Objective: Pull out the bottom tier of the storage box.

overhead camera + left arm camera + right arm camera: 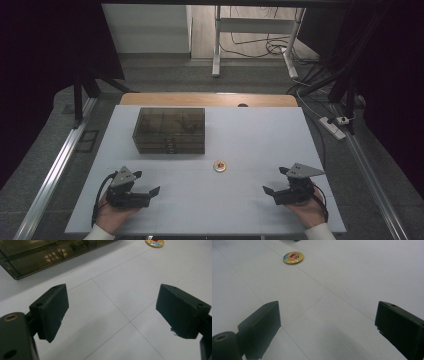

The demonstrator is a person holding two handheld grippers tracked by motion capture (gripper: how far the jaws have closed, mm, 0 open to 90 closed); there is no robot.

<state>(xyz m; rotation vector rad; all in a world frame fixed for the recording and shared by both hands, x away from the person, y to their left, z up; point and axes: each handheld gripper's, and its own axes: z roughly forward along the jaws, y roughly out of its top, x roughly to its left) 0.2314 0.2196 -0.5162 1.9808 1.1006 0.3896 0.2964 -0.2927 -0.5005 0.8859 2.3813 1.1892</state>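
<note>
Badge (219, 166), a small round one with a yellow rim and a coloured picture on its face, is seen lying flat on the white worktop (250, 135), about midway between the two tools and a little farther from the person than they are. It is touched by nothing. In the right tool's own view the badge (293, 257) lies ahead and to the left, well apart from the jaws; in the left tool's own view only its edge (155, 242) is caught at the top.

Behind the badge and to its left, a smoky transparent box (169, 130) is placed on the worktop, near but not touching the badge. Its lid is closed. Through the tinted lid, dividers can be made out, so several compartments are suggested, and small latches are seen on the front wall. What lies inside the compartments cannot be told; only some vague dark shapes and reflections are visible. In the left tool's own view the front corner of the box (37, 260) is seen, with a latch behind the tinted wall.

The left tool (150, 192) is held low over the near left part of the worktop, released, its jaws wide apart with nothing between them. The right tool (272, 192) is held likewise at the near right, also released and empty.
</note>
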